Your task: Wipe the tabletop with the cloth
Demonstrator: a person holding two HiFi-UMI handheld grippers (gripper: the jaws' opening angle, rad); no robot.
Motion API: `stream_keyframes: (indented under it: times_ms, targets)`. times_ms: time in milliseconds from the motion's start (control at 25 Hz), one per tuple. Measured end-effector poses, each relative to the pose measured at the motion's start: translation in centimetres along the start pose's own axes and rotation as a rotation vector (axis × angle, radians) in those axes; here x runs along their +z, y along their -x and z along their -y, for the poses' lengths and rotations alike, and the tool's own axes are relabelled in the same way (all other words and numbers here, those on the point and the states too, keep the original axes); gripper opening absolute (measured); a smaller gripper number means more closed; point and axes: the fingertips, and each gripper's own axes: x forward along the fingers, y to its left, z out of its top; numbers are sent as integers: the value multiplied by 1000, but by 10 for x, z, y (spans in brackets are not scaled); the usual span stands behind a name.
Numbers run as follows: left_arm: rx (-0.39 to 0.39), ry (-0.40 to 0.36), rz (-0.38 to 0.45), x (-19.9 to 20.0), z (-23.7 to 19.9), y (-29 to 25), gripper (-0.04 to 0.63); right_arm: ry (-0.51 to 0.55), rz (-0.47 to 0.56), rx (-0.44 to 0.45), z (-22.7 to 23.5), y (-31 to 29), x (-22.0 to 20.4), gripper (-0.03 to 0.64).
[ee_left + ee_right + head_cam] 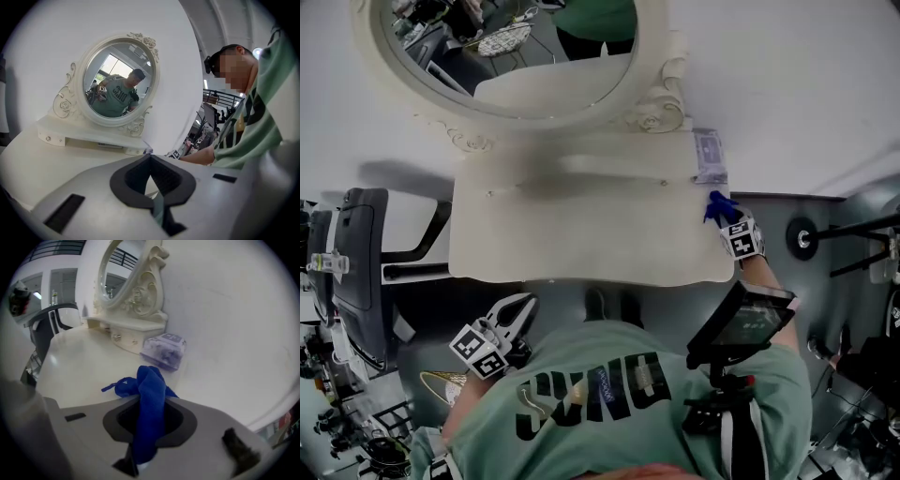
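A cream vanity tabletop (581,234) lies ahead of me, below an oval mirror (516,56). My right gripper (727,217) is at the table's right edge, shut on a blue cloth (717,208). In the right gripper view the cloth (149,394) bunches up out of the jaws of the right gripper (152,398) and hangs over the tabletop (79,366). My left gripper (523,305) is held low, off the table's front edge near my body. Seen in its own view, the left gripper (150,154) has its tips together with nothing between them, pointing across the tabletop (28,164).
A purple wrapped packet (709,155) lies at the table's back right by the wall, just beyond the cloth (164,350). A dark chair (356,262) stands left of the table. A raised shelf (581,169) runs under the mirror. A device on a mount (741,323) sits at my chest.
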Motion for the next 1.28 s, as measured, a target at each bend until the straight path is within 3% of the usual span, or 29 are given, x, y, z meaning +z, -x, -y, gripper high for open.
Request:
stream_keyframes:
  times_ms: [240,400,520,640,920,1080,1280]
  targets:
    - [-99,-11,6,2,14,-23,-2,-35,-18,131,-106,93,-101,67]
    - [-164,-24,4,6,27,-34,-2,-7,-139,233,-168,128,-163,67]
    - [-208,-52,9,13,36,-40,-3,-53,-108,227,-174,138,-169,67]
    - [-229,-70,36,22,39,-36,-2,-124,-13,217,-177,151,-135,67]
    - [-232,-105,129,41,30,17,-2,-196,205,340,-257,190,-22,68]
    - [-217,-152,194,54,2,77,-2,-223,338,370,-295,216,61,69]
    - [-166,-211,254,66,-44,173,-2,-337,506,332,-347,265,150,67]
